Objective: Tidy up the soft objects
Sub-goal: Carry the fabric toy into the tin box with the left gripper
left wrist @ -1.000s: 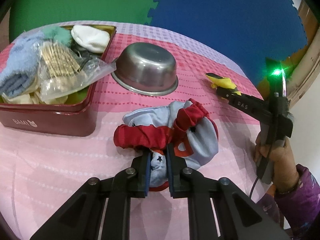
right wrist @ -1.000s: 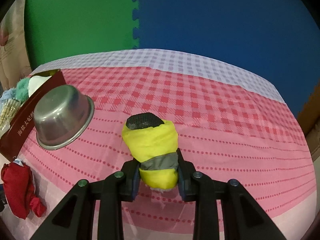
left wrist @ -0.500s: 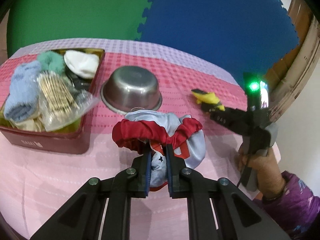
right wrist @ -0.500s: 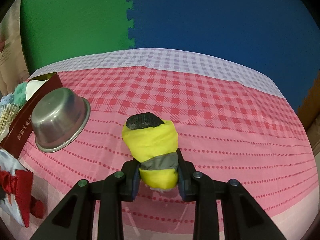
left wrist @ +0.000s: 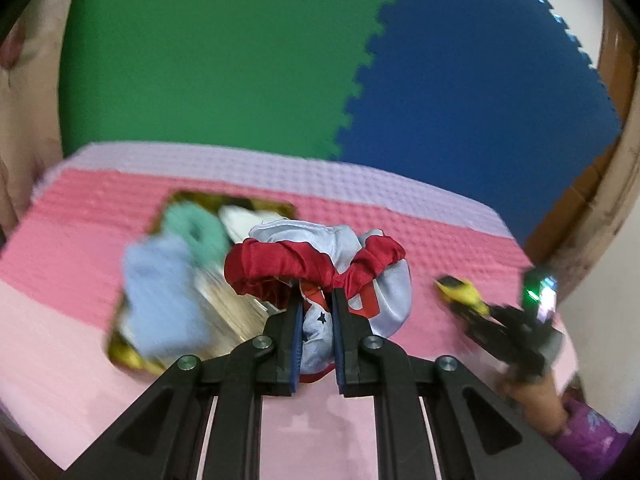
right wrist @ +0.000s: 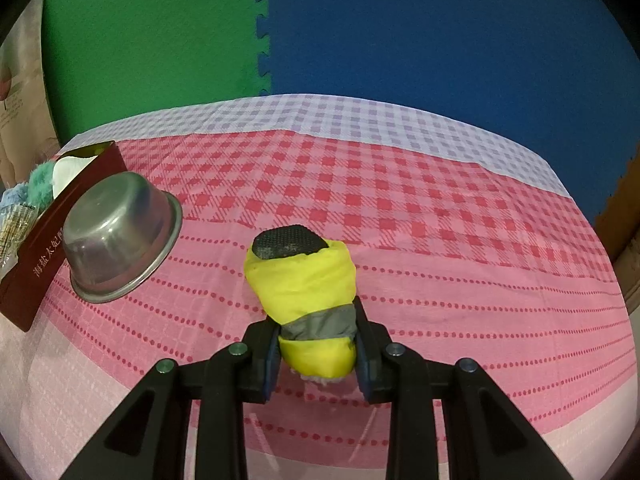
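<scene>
Blurred tin [left wrist: 120, 354] half hidden behind satin cap [left wrist: 380, 284]; contents indistinct.

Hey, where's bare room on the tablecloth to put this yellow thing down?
Open checked cloth right of the upturned steel bowl and beyond the yellow padded bootie. Crowded at left: the red tin is stuffed with soft items.

The left wrist camera looks forward along its own fingers from high over the pink checked tablecloth [left wrist: 72, 352], tilted down onto the open tin [left wrist: 132, 356] and toward the green and blue foam wall. The right wrist camera sits lower and nearer the cloth, facing the same wall. Both views share the tin, the cloth, and the yellow bundle [right wrist: 304, 292] that shows small at right in the left view.
</scene>
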The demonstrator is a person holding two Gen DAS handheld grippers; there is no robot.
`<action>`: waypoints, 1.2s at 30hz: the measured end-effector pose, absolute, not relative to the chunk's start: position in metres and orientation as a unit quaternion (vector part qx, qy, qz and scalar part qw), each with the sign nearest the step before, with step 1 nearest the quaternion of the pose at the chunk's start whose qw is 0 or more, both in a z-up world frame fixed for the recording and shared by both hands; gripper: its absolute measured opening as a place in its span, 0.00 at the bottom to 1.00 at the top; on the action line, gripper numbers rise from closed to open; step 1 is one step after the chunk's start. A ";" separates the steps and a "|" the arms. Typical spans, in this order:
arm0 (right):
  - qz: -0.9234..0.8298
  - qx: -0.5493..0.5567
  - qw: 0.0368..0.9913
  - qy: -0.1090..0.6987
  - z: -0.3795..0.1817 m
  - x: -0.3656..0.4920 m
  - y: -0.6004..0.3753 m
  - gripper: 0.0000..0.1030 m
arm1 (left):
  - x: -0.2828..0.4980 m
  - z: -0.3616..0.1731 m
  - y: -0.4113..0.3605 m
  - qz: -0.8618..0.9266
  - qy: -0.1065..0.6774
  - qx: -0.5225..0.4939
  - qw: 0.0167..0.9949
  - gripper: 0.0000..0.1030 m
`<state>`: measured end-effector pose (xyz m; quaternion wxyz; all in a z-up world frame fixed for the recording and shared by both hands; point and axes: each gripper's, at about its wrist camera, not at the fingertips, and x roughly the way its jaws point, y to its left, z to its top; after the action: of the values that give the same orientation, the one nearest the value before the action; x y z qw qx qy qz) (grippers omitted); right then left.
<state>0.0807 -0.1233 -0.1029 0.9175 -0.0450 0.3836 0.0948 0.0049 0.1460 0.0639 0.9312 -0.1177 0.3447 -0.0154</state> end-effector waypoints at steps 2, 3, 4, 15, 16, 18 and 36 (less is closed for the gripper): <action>0.096 -0.046 0.917 0.385 -0.103 0.081 -0.123 0.29 | 0.020 0.067 0.163 -0.003 0.345 -0.110 0.932 0.11; 0.096 -0.046 0.916 0.386 -0.103 0.082 -0.124 0.29 | 0.028 0.067 0.170 0.002 0.346 -0.108 0.932 0.11; 0.096 -0.046 0.916 0.387 -0.104 0.082 -0.123 0.29 | 0.036 0.066 0.177 0.011 0.347 -0.105 0.932 0.11; 0.096 -0.046 0.912 0.395 -0.105 0.085 -0.124 0.29 | 0.094 0.016 0.211 0.031 0.398 -0.091 0.912 0.11; 0.096 -0.047 0.912 0.395 -0.105 0.085 -0.124 0.29 | 0.096 0.013 0.212 0.032 0.400 -0.091 0.912 0.11; 0.096 -0.049 0.912 0.396 -0.106 0.085 -0.123 0.29 | 0.100 0.008 0.215 0.037 0.403 -0.088 0.910 0.11; 0.095 -0.051 0.912 0.396 -0.106 0.085 -0.123 0.29 | 0.063 0.050 0.200 0.114 0.330 0.007 0.937 0.77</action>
<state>0.0852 -0.1229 -0.1057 0.9118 -0.0510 0.3961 0.0955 0.0634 0.1999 0.0504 0.9371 0.0066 0.3300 0.1136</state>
